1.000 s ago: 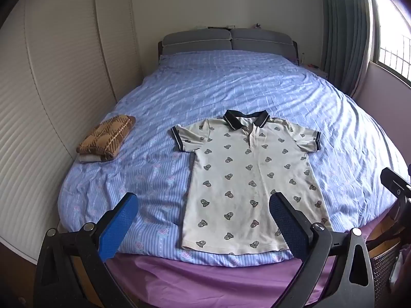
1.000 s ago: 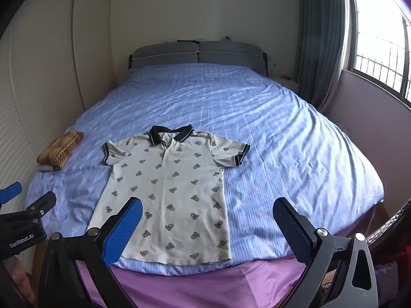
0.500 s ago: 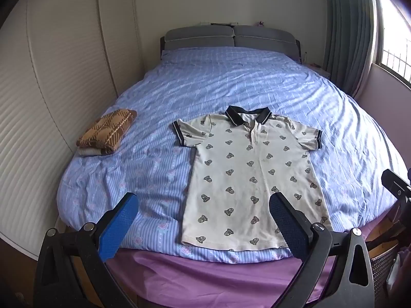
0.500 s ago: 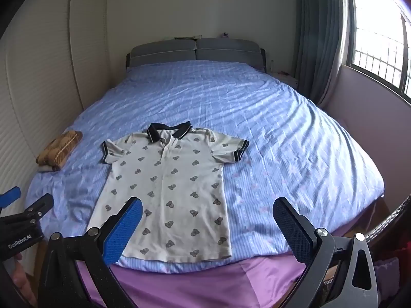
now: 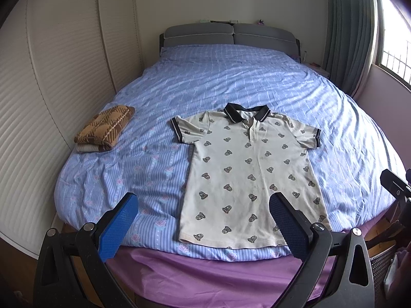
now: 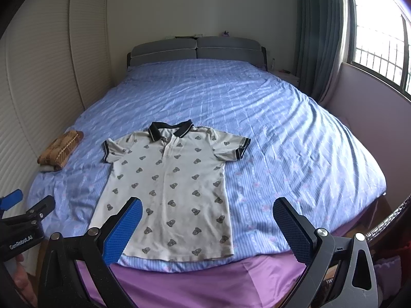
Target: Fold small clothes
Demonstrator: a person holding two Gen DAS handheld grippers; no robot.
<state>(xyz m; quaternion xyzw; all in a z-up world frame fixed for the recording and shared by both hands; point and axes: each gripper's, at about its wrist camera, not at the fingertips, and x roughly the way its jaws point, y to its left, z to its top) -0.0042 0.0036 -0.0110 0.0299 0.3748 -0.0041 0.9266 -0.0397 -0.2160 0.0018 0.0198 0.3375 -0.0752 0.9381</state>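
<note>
On the near half of the bed (image 5: 257, 82), a cream polo shirt (image 5: 246, 177) lay spread flat and face up, dark collar toward the far headboard (image 6: 195, 48), hem close to the near edge above the purple sheet (image 5: 205, 269). The left gripper (image 5: 203, 220) and right gripper (image 6: 205, 220) both hung short of the bed with jaws spread wide, holding nothing — no fold appeared begun. A folded brown plaid garment (image 5: 105, 131) sat well apart at the far left. Judged risks: the blue striped cover (image 6: 282, 133) was rippled and soft, so a low pinch at a sleeve or hem could catch bedding along with shirt and drag both; the hem's closeness to the edge meant a pull toward the near side could slide the shirt off — and uneven lifting by the two grippers would skew the fold line.
</note>
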